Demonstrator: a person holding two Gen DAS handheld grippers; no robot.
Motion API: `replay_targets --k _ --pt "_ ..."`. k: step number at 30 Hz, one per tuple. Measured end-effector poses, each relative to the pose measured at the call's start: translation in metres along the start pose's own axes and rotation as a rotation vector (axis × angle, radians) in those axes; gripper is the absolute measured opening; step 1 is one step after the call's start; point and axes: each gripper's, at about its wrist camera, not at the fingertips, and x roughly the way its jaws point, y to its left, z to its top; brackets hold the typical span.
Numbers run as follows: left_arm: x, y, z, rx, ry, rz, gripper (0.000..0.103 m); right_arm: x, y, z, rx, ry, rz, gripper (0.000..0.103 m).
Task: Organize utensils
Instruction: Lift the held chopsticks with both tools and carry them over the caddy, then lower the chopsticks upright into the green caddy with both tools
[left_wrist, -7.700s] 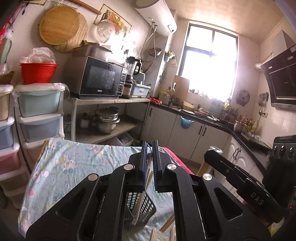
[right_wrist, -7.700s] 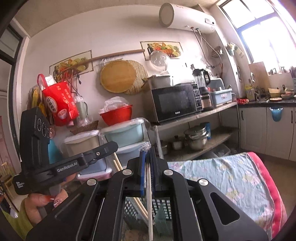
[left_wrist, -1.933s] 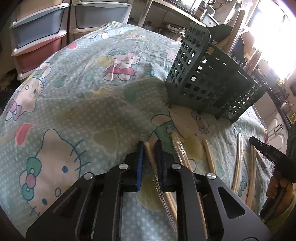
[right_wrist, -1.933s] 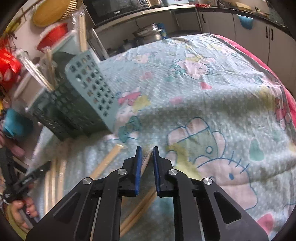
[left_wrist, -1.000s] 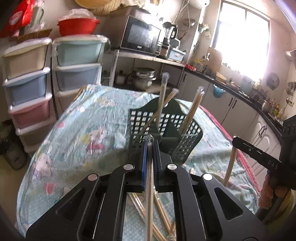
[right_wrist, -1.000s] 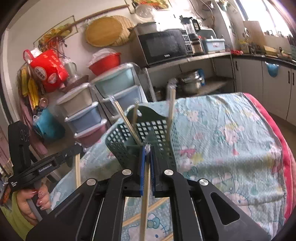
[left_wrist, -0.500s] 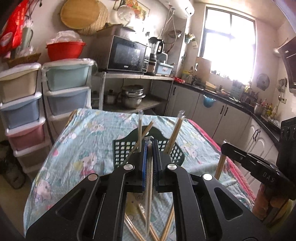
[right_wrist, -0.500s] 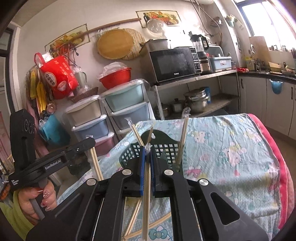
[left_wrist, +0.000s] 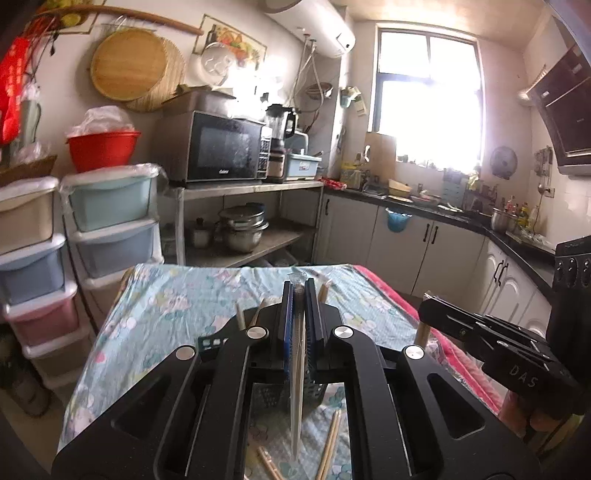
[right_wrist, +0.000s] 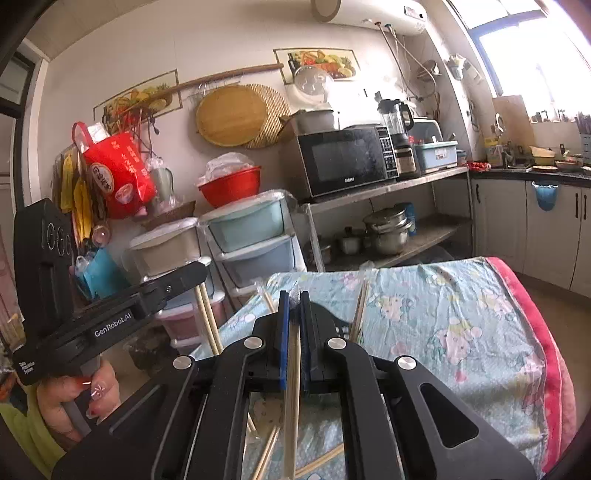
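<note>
My left gripper (left_wrist: 299, 291) is shut on a plastic-wrapped pair of chopsticks (left_wrist: 297, 391) that hangs upright above the dark green utensil basket (left_wrist: 275, 397). The basket is mostly hidden behind the gripper; chopstick tips (left_wrist: 240, 314) stick up from it. My right gripper (right_wrist: 291, 301) is shut on another wrapped chopstick pair (right_wrist: 290, 413), also held upright above the table. Each gripper shows in the other's view, the right one in the left wrist view (left_wrist: 491, 339) and the left one in the right wrist view (right_wrist: 110, 310). Loose chopsticks (left_wrist: 328, 443) lie on the tablecloth below.
The table carries a light blue cartoon-print cloth (right_wrist: 443, 325) with a red edge on the right. Plastic drawer towers (left_wrist: 110, 229) stand at the left. A metal shelf with a microwave (left_wrist: 221, 147) and pots stands behind the table. Kitchen counters (left_wrist: 424, 236) run along the right.
Both grippers have risen and tilted further up, each still holding its chopstick pair. The basket has dropped from the middle of both views to behind the gripper bodies.
</note>
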Motion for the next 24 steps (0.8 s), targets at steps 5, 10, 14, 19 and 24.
replay_targets --k 5,10,14,19,24 --pt "0.003 -0.005 0.007 0.015 -0.014 -0.017 0.004 0.001 -0.003 0.009 0.002 -0.020 -0.007 0.006" --pt "0.009 -0.010 0.015 0.029 -0.028 -0.029 0.003 0.008 -0.006 0.019 -0.001 -0.038 -0.016 0.006" --pt "0.015 -0.012 0.023 0.047 -0.044 -0.024 0.004 0.013 -0.006 0.028 -0.003 -0.051 -0.022 0.006" --pt "0.026 -0.012 0.034 0.045 -0.051 -0.022 0.003 0.021 -0.006 0.042 -0.006 -0.074 -0.027 0.006" --pt "0.035 -0.012 0.045 0.045 -0.058 -0.015 0.003 0.028 -0.007 0.054 -0.008 -0.093 -0.026 0.006"
